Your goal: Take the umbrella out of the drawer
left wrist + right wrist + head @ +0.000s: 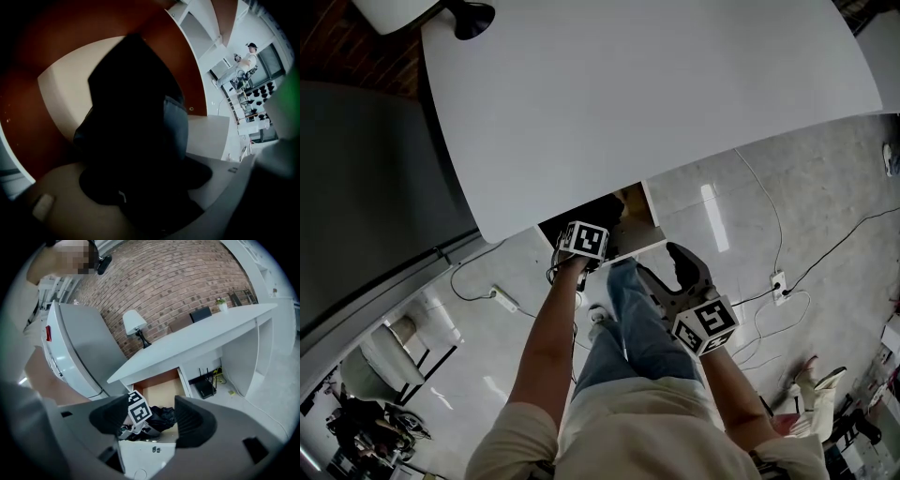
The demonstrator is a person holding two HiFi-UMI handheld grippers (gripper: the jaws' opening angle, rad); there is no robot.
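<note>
Broadly, the wide white worktop (656, 94) fills the far half of the head view, with the pale grey floor (741, 216) to its right and a red brick wall (178, 277) behind it in the right gripper view. Under the worktop's near edge, the open wood-lined drawer (636, 202) with a white front juts towards the person, whose blue-jeaned leg (633, 319) stands just near of it.

The black folded fabric umbrella (165, 417) lies inside the drawer, on its pale bottom. The left gripper (147, 180) reaches down into the drawer. Its dark fingers (98, 187) are spread to either side of the umbrella's fabric, which fills the gap between them; that view is too dark to show whether they press on it.

The right gripper (151, 416) hangs near of the drawer and to its right, above the floor. Its fingers (194, 420) are spread wide with nothing held.

A small white-shaded lamp (135, 324) on a black base stands at the worktop's far left corner.
</note>
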